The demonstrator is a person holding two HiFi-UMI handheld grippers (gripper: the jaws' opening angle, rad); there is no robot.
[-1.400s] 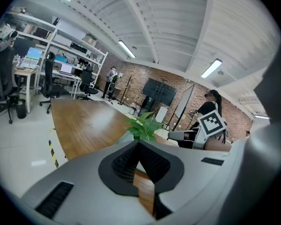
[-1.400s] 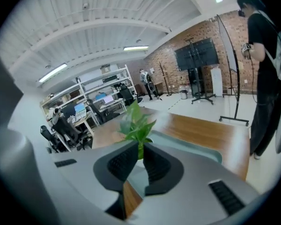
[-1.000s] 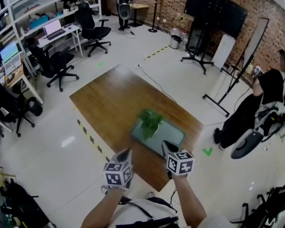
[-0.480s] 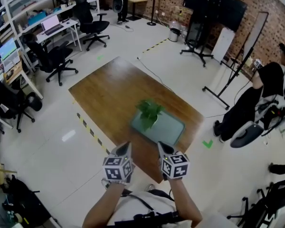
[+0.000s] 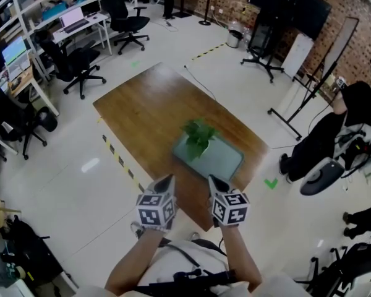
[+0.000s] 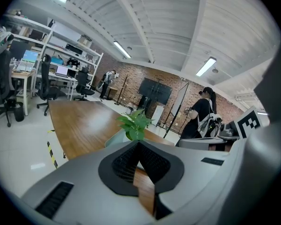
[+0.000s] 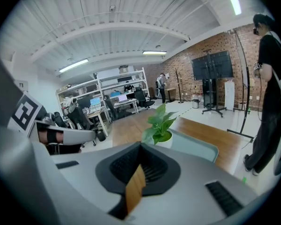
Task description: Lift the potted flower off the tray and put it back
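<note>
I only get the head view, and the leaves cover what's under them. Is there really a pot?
Observer: Yes. The right gripper view shows a pale pot under the leaves, standing in the tray.
Operator: Are my grippers grabbing anything?
Observer: No. Their own views show the left gripper and the right gripper closed, with nothing between the jaws.
Operator: Is the tray flat like a board?
Observer: No. The right gripper view shows a raised rim around it.
</note>
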